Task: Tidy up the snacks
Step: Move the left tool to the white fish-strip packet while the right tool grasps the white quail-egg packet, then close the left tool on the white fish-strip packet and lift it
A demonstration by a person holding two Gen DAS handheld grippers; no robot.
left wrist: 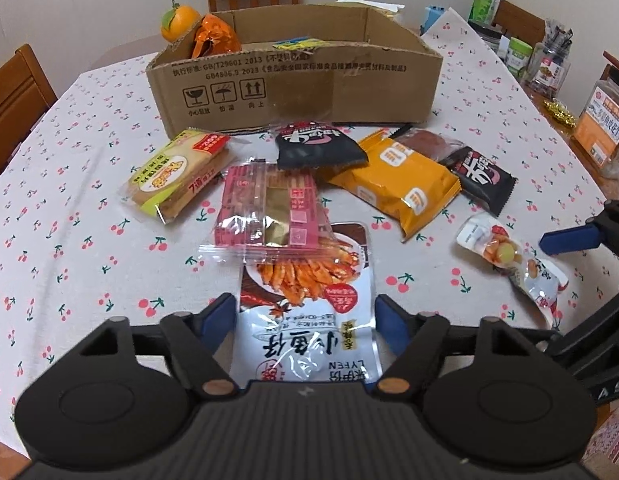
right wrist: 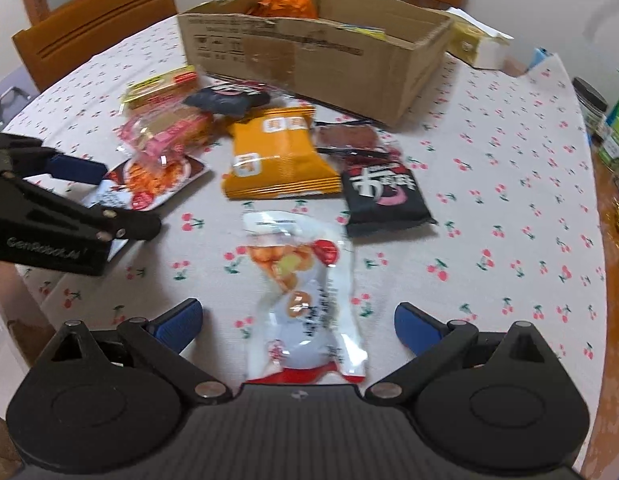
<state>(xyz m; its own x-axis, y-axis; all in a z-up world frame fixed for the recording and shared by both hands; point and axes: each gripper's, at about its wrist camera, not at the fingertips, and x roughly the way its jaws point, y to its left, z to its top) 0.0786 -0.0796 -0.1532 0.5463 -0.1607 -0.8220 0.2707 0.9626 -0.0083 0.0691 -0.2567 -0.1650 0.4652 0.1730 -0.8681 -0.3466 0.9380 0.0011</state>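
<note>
White-and-red fish-snack pouch (left wrist: 305,320) sits between my left gripper (left wrist: 305,312) fingers, on the near side of the cherry-print tablecloth (left wrist: 69,200). Both blue pads (left wrist: 219,312) sit right at the pouch edges; looks like contact, but I can't tell for sure that they're pressing. The pouch lies flat on the cloth. A pink clear-wrapped pack (left wrist: 269,212) overlaps its far end. Left of that is a yellow cracker pack (left wrist: 177,176). Further back a black packet (left wrist: 317,144), an orange bag (left wrist: 393,180) and a second black packet (left wrist: 485,176) to the right. The cardboard box (left wrist: 293,92) stands far centre, with an orange wrapper (left wrist: 213,36) in its left corner. A tangerine (left wrist: 179,20) is behind it.

Right view: my right gripper (right wrist: 299,320) is wide open, pads (right wrist: 181,316) well clear of the white nut pouch (right wrist: 305,296) lying between them on the cloth. The orange bag (right wrist: 277,156) and a black packet (right wrist: 383,192) are beyond it, a dark-red pack (right wrist: 349,138) just behind those, and the box (right wrist: 309,52) far centre. The left gripper (right wrist: 89,188) shows at the left edge over the fish-snack pouch (right wrist: 149,188).
</note>
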